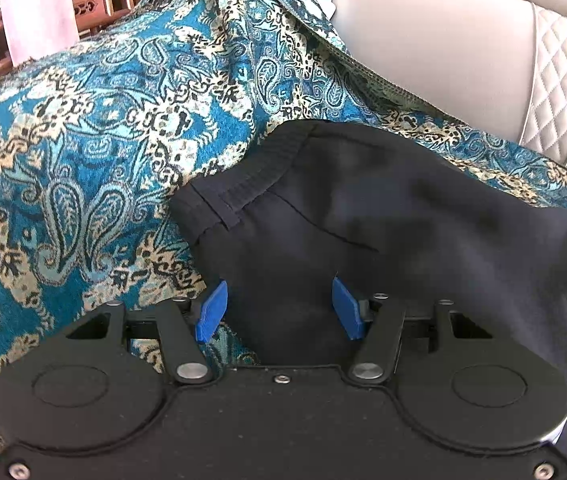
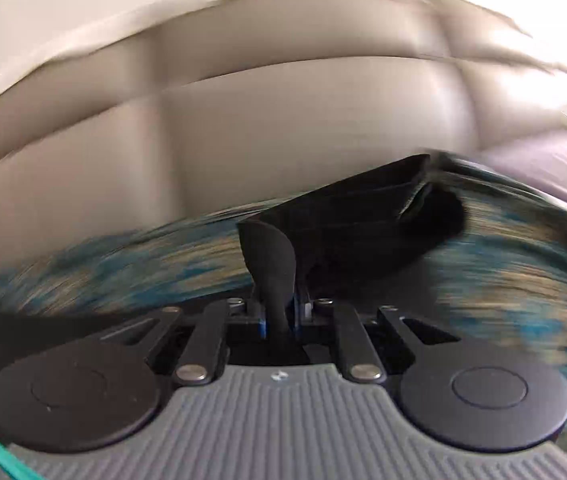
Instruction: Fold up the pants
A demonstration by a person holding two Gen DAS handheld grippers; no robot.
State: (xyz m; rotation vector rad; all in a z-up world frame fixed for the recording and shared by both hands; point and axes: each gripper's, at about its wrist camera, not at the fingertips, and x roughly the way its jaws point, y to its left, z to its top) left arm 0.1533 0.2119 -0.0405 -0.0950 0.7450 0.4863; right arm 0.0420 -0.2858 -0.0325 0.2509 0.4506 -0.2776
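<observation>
On the patterned blanket (image 1: 83,140) over the sofa (image 1: 443,60) lie the dark pants (image 1: 363,208), waistband towards its back edge. Left gripper (image 1: 279,308) hovers spread, holding nothing; right gripper (image 2: 279,312) pinches a fold. A fast swing could tug that cloth free or drag the unpinned waistband askew.

Dark pants (image 1: 383,220) on blue paisley throw (image 1: 103,140).

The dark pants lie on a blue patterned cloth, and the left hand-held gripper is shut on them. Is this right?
Not quite. The dark pants do lie on the blue patterned cloth, but the left hand-held gripper is open, its blue fingers apart over the fabric, as the left wrist view shows.
</observation>
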